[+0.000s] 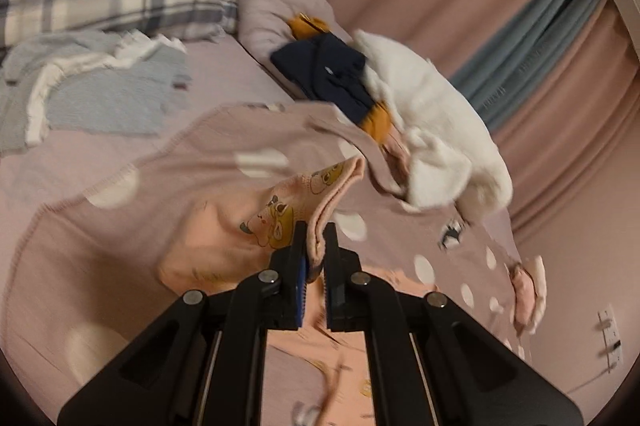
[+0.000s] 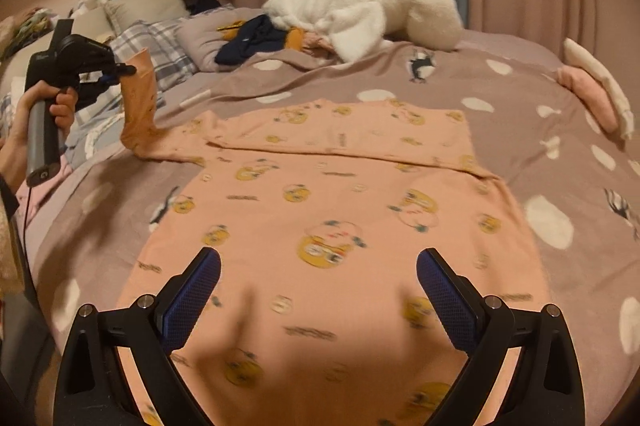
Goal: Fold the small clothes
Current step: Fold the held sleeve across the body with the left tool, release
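Folding this sleeve well means carrying the lifted cuff inward over the body of the pink shirt (image 2: pixel 340 226) in one low arc, keeping the cloth taut enough that the crease runs straight down the side seam, and letting go only once the cuff lies flat on the shirt.

The left gripper (image 1: pixel 316 238) is clenched on the sleeve cuff (image 2: pixel 140 86), a fold of peach cloth pinched between its two pads, and holds it raised above the shirt's left edge. The rest of that sleeve trails down from the cuff to the shirt's shoulder.

The right gripper (image 2: pixel 318 278) hangs released, jaws wide apart, over the lower middle of the shirt; whether it touches the fabric I cannot tell. It could usefully press there, I judge, to stop the shirt sliding.

The shirt lies spread on the spotted blanket (image 2: pixel 560 114), its far sleeve already laid across its upper part, well short of the white plush toy (image 2: pixel 360 10) beyond.
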The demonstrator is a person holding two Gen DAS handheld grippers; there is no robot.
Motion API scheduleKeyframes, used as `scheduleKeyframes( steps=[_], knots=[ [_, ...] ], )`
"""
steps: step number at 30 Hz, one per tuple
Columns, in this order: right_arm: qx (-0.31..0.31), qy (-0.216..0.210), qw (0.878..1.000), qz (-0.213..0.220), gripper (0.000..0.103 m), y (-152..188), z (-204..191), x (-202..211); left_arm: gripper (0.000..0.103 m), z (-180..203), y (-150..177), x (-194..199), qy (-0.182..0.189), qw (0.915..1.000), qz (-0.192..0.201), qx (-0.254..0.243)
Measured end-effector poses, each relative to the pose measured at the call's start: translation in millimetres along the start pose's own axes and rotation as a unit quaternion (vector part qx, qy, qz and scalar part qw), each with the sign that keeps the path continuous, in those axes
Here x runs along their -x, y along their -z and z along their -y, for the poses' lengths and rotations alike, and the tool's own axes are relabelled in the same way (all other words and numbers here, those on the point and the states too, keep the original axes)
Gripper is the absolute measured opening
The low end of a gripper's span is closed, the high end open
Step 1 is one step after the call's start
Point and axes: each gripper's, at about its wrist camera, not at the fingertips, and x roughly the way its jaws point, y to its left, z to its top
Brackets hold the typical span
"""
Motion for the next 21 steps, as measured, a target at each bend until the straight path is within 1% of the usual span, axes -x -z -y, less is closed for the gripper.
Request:
scheduleKeyframes(
  steps=[3,4,6,8,10,12,15,16,18,19,21],
  knots=[
    [-0.042,-0.002,0.999,0.001,0.099,4,21,2,0.003,16,15,-9,0.017,0.9996,-0.019,0.008],
    [-0.056,-0.004,0.998,0.000,0.099,5,26,3,0.003,24,20,-14,0.023,0.9993,-0.027,0.006],
    [-0.082,-0.016,0.997,0.001,0.099,9,37,5,0.003,44,29,-20,0.023,0.9992,-0.031,-0.008],
    [-0.090,-0.025,0.996,0.000,0.099,11,43,8,0.003,65,40,-30,0.030,0.9985,-0.041,-0.018],
    [-0.089,-0.019,0.996,0.003,0.099,14,48,13,0.003,80,50,-42,0.038,0.9976,-0.058,-0.009],
    [-0.091,-0.021,0.996,0.003,0.099,16,54,16,0.003,91,63,-48,0.041,0.9973,-0.061,0.003],
    [-0.120,-0.041,0.992,0.009,0.099,19,70,20,0.003,112,85,-59,0.042,0.9966,-0.070,0.000],
    [-0.131,-0.054,0.990,0.010,0.099,22,76,21,0.003,119,92,-63,0.044,0.9963,-0.074,-0.004],
    [-0.132,-0.081,0.988,0.005,0.099,25,81,22,0.003,135,103,-70,0.031,0.9958,-0.082,-0.026],
    [-0.122,-0.087,0.989,-0.001,0.099,26,81,22,0.003,143,108,-74,0.023,0.9956,-0.083,-0.036],
    [-0.088,-0.078,0.993,-0.005,0.099,30,80,23,0.003,153,115,-82,0.028,0.9954,-0.087,-0.031]
  ],
)
